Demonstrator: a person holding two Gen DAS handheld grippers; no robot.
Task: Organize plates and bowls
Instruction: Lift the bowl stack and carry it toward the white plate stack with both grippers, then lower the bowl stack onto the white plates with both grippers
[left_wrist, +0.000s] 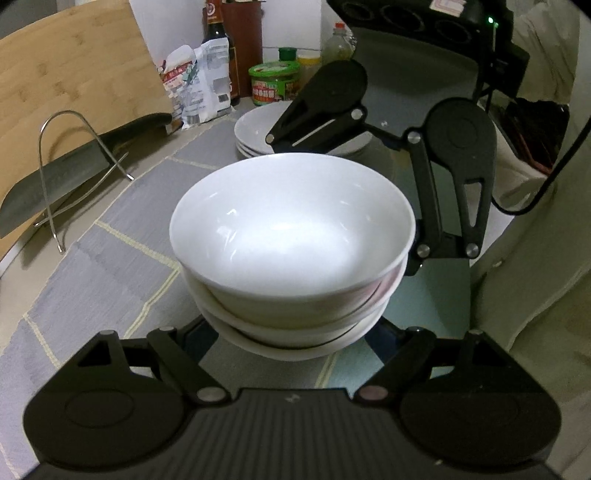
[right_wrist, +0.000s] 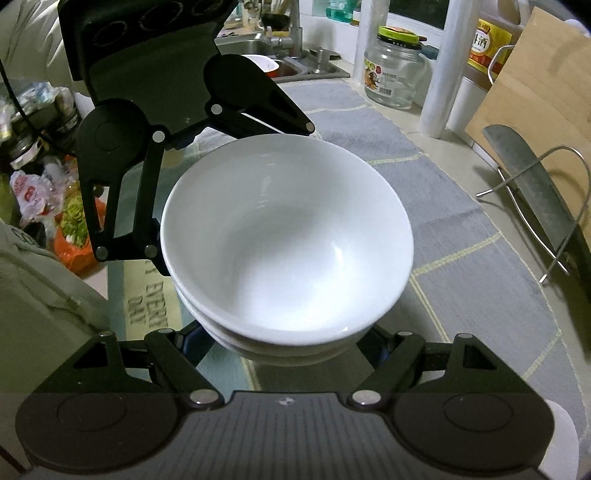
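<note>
While tilted downward, grippers (left_wrist: 291, 332) flanking bowls (left_wrist: 291, 236)

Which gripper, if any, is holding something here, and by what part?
Both. The left gripper and the right gripper clamp the stack of white bowls from opposite sides, low on its outer walls; the fingertips themselves are hidden behind the bowls.

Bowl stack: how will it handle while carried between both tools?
The bowl stack looks glazed and glossy, so probably slippery. Its three nested bowls sit slightly off-centre, so tilting may shift them. Likely ceramic: heavy for its size and breakable.
</note>
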